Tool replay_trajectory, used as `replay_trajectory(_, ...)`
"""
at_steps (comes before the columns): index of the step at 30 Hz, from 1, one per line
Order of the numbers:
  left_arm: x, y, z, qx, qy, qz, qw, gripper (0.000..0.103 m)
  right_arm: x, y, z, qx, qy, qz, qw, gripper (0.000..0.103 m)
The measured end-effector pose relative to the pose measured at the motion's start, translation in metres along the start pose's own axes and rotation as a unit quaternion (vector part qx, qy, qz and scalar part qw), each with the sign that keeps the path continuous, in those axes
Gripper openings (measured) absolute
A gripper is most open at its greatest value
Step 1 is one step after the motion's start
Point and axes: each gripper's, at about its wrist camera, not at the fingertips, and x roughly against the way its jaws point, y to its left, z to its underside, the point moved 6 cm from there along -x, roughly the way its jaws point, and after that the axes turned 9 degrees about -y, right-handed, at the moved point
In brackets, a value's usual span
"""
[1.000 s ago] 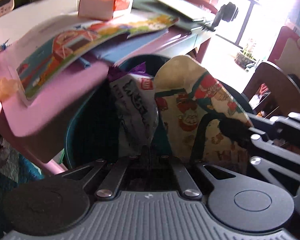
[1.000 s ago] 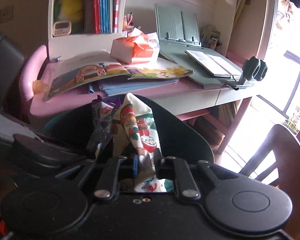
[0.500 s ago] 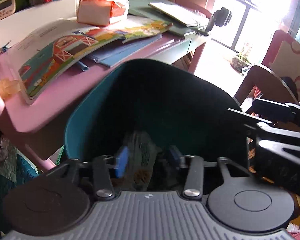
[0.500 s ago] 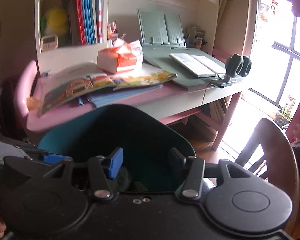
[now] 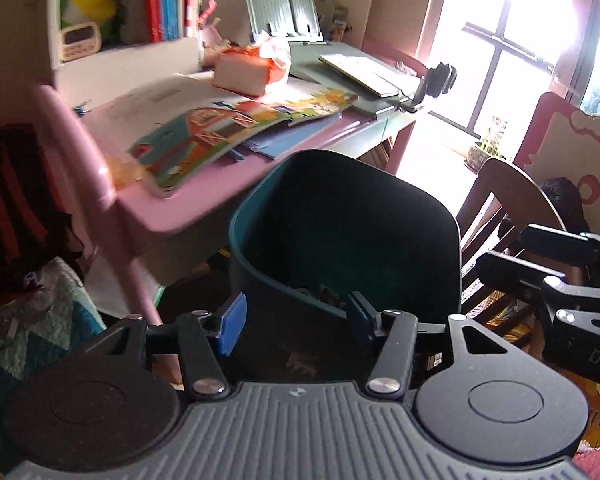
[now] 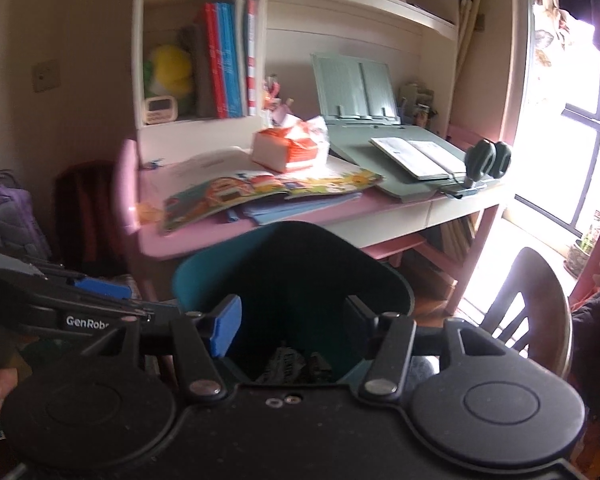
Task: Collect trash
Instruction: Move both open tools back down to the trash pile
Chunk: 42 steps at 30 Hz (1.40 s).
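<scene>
A teal trash bin (image 5: 260, 216) stands on the floor in front of the pink desk; it also shows in the right wrist view (image 6: 196, 276). Crumpled wrappers (image 6: 288, 364) lie at its bottom, and a bit of them shows in the left wrist view (image 5: 320, 292). My left gripper (image 5: 296, 320) is open and empty above the bin's near rim. My right gripper (image 6: 288, 324) is open and empty over the bin's mouth. The right gripper also shows at the right edge of the left wrist view (image 5: 560, 264), and the left gripper at the left of the right wrist view (image 6: 80, 304).
The pink desk (image 6: 188, 240) holds picture books (image 6: 260, 190), an orange tissue pack (image 6: 292, 148), a grey book stand (image 6: 380, 120) and a clip lamp (image 6: 484, 160). A wooden chair (image 6: 540, 304) stands right of the bin. Quilted fabric (image 5: 24, 320) lies at the left.
Both grippers held wrappers over the bin a second ago. They opened, the wrappers dropped into the bin, and both grippers have risen and drawn back from it.
</scene>
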Motion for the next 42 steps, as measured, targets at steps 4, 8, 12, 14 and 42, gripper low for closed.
replay_trajectory(4, 0.037, 0.012, 0.014, 0.0, -0.011, -0.012, 0.9999, 0.06, 0.025, 0.026, 0.001, 0.009, -0.011, -0.023, 1.0, 0.058)
replay_trajectory(8, 0.068, 0.027, 0.029, 0.006, -0.019, -0.025, 0.9995, 0.066, 0.047, 0.056, 0.007, 0.012, -0.018, -0.048, 0.999, 0.059)
replay_trajectory(12, 0.099, 0.049, 0.049, 0.012, -0.023, -0.044, 0.9987, 0.066, 0.063, 0.086, 0.015, 0.016, -0.02, -0.078, 0.997, 0.059)
replay_trajectory(14, 0.113, 0.061, 0.06, 0.018, -0.028, -0.053, 0.998, 0.073, 0.068, 0.101, 0.02, 0.019, -0.017, -0.094, 0.995, 0.059)
replay_trajectory(42, 0.146, 0.296, 0.284, 0.144, 0.007, -0.179, 0.9732, 0.102, -0.04, 0.321, 0.221, 0.018, 0.145, -0.265, 0.953, 0.065)
